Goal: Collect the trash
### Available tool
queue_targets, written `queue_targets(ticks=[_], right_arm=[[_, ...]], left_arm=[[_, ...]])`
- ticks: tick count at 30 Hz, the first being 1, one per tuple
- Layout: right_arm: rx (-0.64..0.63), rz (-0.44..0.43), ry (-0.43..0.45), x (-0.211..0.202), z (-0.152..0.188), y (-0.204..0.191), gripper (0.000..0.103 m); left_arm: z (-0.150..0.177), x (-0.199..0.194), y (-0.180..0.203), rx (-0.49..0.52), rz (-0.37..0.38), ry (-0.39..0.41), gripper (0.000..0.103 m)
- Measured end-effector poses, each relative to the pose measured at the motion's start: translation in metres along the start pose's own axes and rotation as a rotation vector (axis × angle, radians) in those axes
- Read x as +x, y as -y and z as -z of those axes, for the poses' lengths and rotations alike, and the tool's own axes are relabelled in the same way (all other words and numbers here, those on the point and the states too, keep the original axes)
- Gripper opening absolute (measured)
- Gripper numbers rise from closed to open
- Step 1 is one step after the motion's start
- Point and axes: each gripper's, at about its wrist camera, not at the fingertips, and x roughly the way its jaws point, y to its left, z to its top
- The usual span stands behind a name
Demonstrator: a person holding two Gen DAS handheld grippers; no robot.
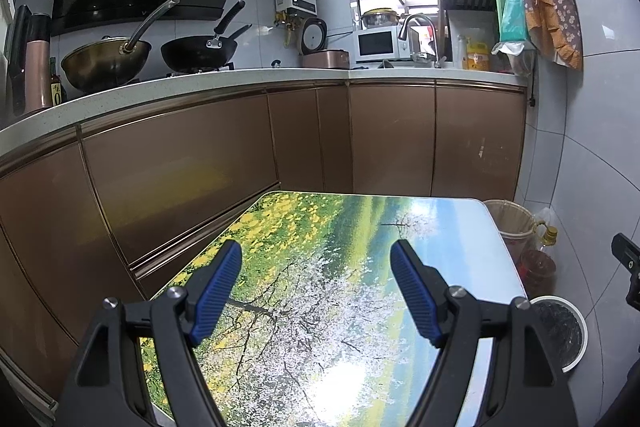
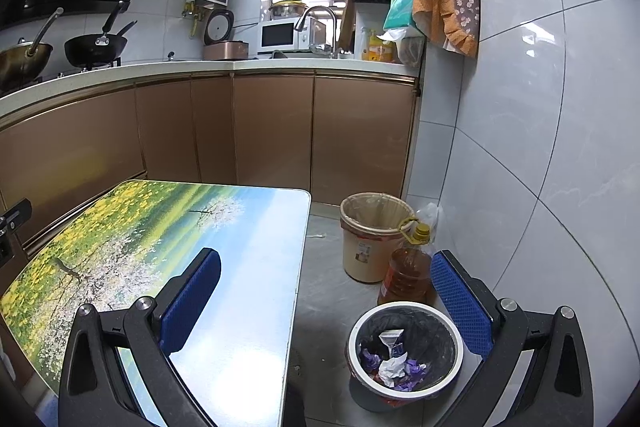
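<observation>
A small table [image 1: 320,291] with a printed meadow-and-blossom top fills the lower part of both views, and nothing lies on it [image 2: 224,267]. My left gripper [image 1: 316,259] hangs open above the table's middle with nothing between its blue pads. My right gripper [image 2: 326,267] is open too, over the table's right edge and the floor. Below it stands a white-rimmed bin [image 2: 404,349] with a black liner, holding crumpled white paper and purple wrappers [image 2: 396,365]. The same bin [image 1: 560,331] shows at the right edge of the left wrist view.
A beige lined bin [image 2: 372,235] and an oil bottle [image 2: 408,271] stand on the floor behind the white bin, against the tiled wall. A small scrap [image 2: 316,235] lies on the floor near them. Brown cabinets [image 1: 280,147] under a worktop with woks close off the far side.
</observation>
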Motion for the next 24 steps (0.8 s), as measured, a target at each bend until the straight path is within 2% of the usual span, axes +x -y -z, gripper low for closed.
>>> queue_targets(ticks=[24], right_arm=[[-0.005, 0.001, 0.005, -0.0039, 0.0009, 0.0003, 0.103]], left_arm=[[-0.0030, -0.0080, 0.0015, -0.001, 0.021, 0.007, 0.075]])
